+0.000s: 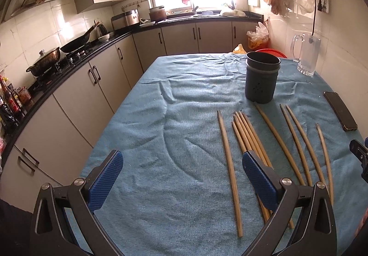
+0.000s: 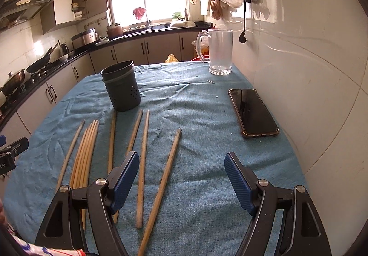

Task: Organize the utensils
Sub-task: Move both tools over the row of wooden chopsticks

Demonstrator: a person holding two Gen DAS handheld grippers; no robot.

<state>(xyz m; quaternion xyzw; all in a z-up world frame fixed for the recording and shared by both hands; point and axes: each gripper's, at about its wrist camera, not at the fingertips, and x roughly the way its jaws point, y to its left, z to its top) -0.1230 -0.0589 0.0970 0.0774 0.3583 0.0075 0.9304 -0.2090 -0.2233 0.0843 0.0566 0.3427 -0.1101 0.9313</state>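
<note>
Several wooden chopsticks (image 1: 230, 164) lie side by side on the blue cloth, tips toward a dark grey perforated utensil holder (image 1: 262, 77) that stands upright and empty-looking behind them. They also show in the right wrist view as chopsticks (image 2: 143, 164) in front of the holder (image 2: 121, 85). My left gripper (image 1: 182, 177) is open and empty, left of the chopsticks, its right finger over a cluster of them. My right gripper (image 2: 181, 177) is open and empty above the rightmost chopstick (image 2: 164, 182).
A black phone (image 2: 253, 113) lies on the cloth near the tiled wall on the right. A glass mug (image 2: 219, 51) stands at the far right corner. The blue tablecloth (image 1: 172, 118) is wrinkled. Kitchen counters with pans run along the left.
</note>
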